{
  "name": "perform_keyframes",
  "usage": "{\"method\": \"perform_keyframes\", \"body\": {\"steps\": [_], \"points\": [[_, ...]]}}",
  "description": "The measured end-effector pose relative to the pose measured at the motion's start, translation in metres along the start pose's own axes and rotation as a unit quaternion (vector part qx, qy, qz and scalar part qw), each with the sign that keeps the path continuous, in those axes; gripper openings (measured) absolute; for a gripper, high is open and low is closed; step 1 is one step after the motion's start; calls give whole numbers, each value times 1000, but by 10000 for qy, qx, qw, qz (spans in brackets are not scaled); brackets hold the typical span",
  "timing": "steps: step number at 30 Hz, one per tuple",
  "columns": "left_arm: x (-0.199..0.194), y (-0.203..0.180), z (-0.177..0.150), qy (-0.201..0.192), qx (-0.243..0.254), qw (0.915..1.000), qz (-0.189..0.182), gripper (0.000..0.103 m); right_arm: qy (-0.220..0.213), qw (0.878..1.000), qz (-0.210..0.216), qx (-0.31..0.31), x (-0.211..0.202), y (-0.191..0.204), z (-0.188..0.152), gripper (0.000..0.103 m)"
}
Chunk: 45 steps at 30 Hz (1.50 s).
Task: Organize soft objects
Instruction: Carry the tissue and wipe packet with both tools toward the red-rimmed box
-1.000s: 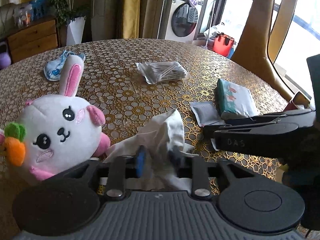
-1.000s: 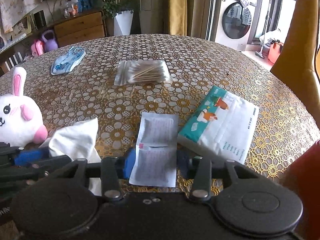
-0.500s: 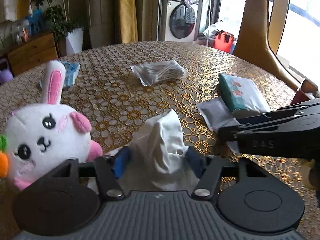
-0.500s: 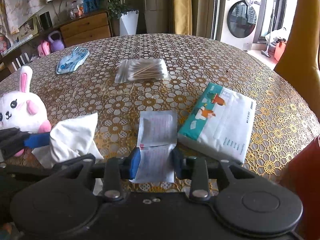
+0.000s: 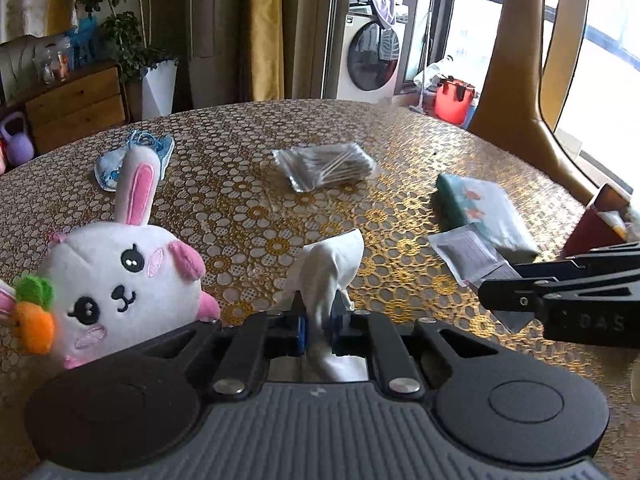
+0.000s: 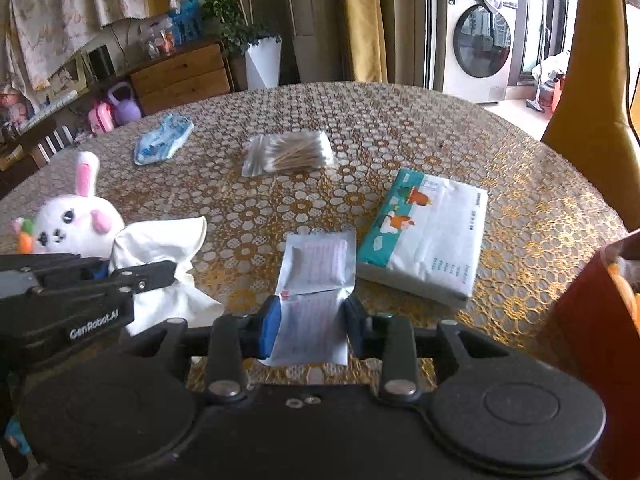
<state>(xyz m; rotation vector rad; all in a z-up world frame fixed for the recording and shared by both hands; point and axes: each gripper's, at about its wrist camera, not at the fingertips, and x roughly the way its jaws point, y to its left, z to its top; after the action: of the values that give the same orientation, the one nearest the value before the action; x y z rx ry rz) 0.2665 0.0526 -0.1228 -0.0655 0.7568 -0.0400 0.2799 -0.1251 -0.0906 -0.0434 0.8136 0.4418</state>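
While a plush rabbit [image 5: 116, 280] sits at the near left of the gold-patterned table [image 5: 248, 208], the left gripper [image 5: 319, 326] has its jaws pinched tight on a white cloth [image 5: 328, 268], which bunches upward just right of the toy. Farther right, the right gripper [image 6: 312, 322] holds its jaws partly open on either side of a flat white sachet [image 6: 316, 280] lying on the table. A tissue pack [image 6: 428, 236] rests just right of the sachet, and a bag of cotton swabs [image 6: 290, 154] lies beyond.
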Motion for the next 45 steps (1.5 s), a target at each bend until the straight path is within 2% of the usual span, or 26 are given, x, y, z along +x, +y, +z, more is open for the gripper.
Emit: {"method": "perform_keyframes", "body": {"steps": [8,13,19,24,34,45], "points": [[-37,-13,12,53,-130,9992,-377,11,-362,9991,186,84,-59,-10,-3,34],[-63,-32,23,-1,-69,9981,-608,11,-605,9977,192,252,-99,-29,-7,34],[-93,-75,41,-121,219,9954,-928,11,-857,9956,89,378,-142,-57,-14,34],[-106,-119,56,-130,465,9909,-1253,11,-1051,9931,-161,496,-171,-84,-21,34],[-100,-214,74,-139,975,9812,-1658,11,-1221,9854,-796,884,-202,-156,-42,34],[-64,-291,95,-70,1175,9739,-1942,11,-1090,9778,-1281,1247,-192,-214,-62,34]]}}
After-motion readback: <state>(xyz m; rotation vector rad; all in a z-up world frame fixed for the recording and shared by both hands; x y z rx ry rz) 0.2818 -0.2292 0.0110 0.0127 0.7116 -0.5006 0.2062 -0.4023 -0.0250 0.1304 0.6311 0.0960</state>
